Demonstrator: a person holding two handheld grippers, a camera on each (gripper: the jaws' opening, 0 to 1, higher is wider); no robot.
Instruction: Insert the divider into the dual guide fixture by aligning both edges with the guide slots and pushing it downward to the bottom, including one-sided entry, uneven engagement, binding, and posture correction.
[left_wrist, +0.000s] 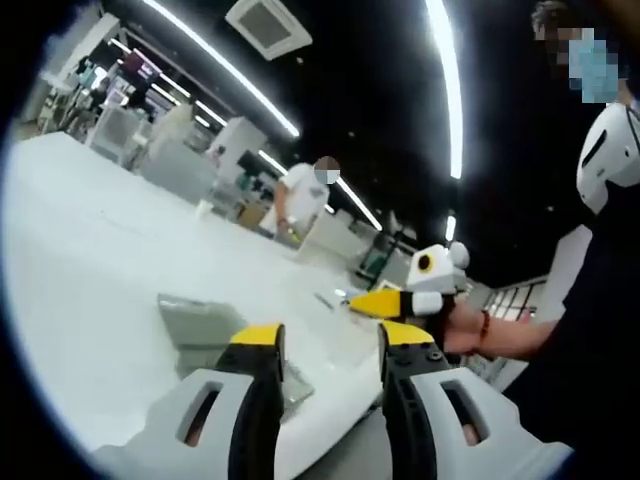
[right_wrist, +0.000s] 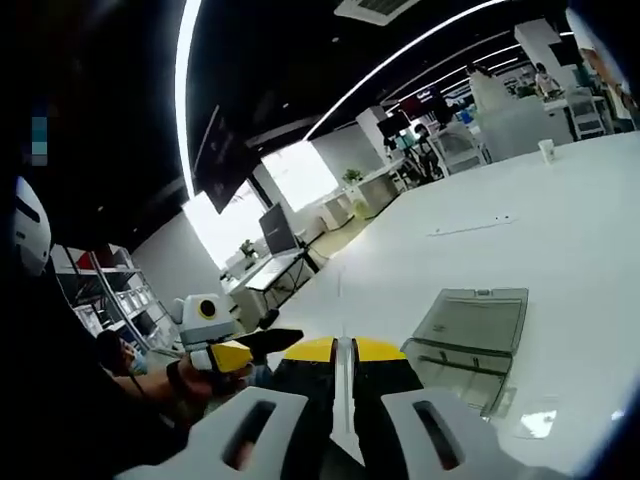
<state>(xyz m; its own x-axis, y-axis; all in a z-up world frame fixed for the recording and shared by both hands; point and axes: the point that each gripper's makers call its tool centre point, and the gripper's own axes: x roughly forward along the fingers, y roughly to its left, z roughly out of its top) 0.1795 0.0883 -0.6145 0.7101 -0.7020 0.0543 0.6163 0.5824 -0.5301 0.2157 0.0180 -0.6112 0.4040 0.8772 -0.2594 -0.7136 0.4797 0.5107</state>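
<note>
Grey translucent guide fixture (right_wrist: 468, 345) lies on white table (right_wrist: 560, 240), contents unclear, divider not discernible. Left gripper (left_wrist: 330, 345) jaws apart, fixture at 10 o'clock. Right gripper (right_wrist: 343, 350) jaws closed, empty.

Two tools: the left tool (left_wrist: 330, 350), its two yellow-tipped jaws apart, and the right tool (right_wrist: 344, 352), its two jaws closed together. One white desk (left_wrist: 90, 270). One translucent grey fixture (right_wrist: 468, 335) lying on it. One paper cup (right_wrist: 546, 150) far across the desk. One person in white (left_wrist: 298, 200) standing in the background.
</note>
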